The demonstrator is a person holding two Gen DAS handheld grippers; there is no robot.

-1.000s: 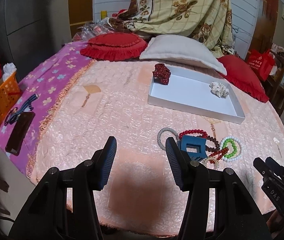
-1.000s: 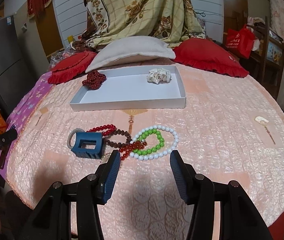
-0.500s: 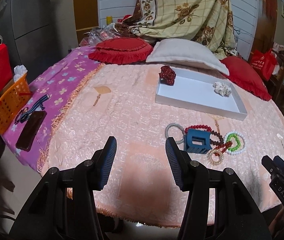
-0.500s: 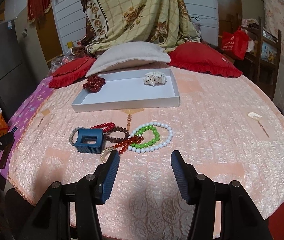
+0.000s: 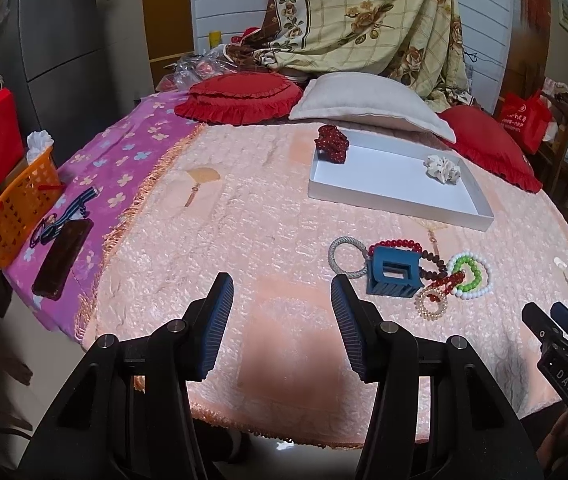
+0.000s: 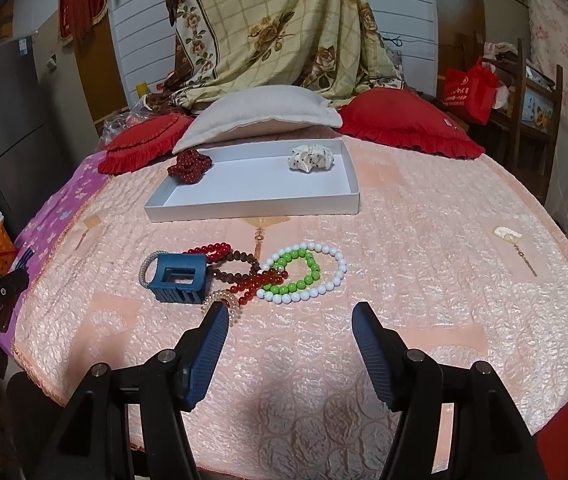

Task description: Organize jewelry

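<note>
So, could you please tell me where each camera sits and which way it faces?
Left wrist: on the left gripper, looking down the bed at the tray; right gripper at the right edge.
Right wrist: on the right gripper, jaws opening on nothing, facing the bead pile.
Shared: tray, beads, blue clip.

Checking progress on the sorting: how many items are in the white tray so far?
2. A dark red beaded piece sits at the white tray's far left corner, partly over the rim, and a white scrunchie lies near its far right end. Nothing seems hidden.
</note>
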